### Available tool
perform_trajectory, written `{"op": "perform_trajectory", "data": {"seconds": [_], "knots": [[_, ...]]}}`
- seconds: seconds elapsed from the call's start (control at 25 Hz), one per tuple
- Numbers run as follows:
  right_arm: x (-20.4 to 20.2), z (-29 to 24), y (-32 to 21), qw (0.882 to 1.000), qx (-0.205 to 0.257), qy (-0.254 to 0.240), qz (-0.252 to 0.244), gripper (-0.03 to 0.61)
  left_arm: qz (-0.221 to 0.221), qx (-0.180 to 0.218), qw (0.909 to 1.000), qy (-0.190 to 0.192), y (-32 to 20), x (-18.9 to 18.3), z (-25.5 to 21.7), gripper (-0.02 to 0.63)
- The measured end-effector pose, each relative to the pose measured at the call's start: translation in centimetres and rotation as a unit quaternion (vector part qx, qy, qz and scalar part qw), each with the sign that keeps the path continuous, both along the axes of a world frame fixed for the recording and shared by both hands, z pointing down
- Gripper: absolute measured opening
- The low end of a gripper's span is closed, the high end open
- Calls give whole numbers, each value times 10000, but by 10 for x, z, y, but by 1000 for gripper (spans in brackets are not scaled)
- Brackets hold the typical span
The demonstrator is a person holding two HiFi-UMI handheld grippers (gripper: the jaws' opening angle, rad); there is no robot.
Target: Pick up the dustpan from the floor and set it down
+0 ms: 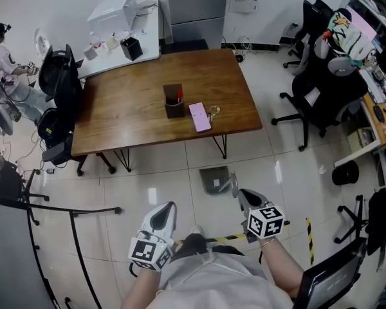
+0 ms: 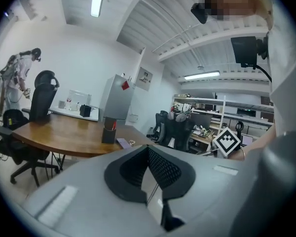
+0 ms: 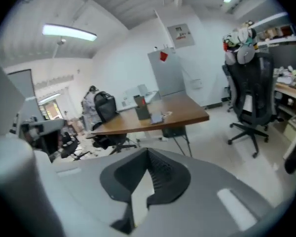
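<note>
Dustpan (image 1: 213, 180): floor, just ahead of right hand-held gripper (image 1: 244, 197) — nearer.
Left hand-held gripper (image 1: 168, 210): farther off.
Jaws: both pairs together, empty.

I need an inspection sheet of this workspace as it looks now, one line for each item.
Surface: pale tiled floor, with striped tape on it.
Job's things: grey dustpan lies on the floor by the wooden table; no gripper holds it.
Clutter: pen holder, pink phone and keys on the table.
Grippers: left gripper and right gripper both shut and empty.
Cables: dark cables along the far wall.
Surroundings: office chairs, a seated person at far left.
</note>
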State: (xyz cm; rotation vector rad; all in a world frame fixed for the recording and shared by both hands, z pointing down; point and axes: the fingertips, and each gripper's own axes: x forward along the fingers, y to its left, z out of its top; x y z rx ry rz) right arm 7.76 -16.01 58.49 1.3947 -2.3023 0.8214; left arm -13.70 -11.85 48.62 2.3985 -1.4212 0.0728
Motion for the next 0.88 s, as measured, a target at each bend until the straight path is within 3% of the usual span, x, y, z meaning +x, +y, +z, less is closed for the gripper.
{"op": "perform_trajectory", "data": {"seconds": [0.2, 0.48, 0.64, 0.76, 0.88], "knots": [[11, -59, 57, 9941, 762, -438, -639, 2, -11, 219, 9997, -126, 44, 35, -22, 15], [42, -98, 129, 9843, 1148, -928, -963, 2, -285, 179, 9993, -140, 124, 75, -21, 15], [22, -133, 172, 9583, 1407, -1607, -1898, 2, -213, 225, 9995, -91, 147, 93, -29, 15], [12, -163, 188, 9477, 1880, -1533, -2075, 3, -4, 419, 9991, -70, 153, 105, -45, 15], [4, -181, 193, 9444, 2189, -1250, -2111, 2, 161, 570, 9982, -65, 153, 111, -57, 15]]}}
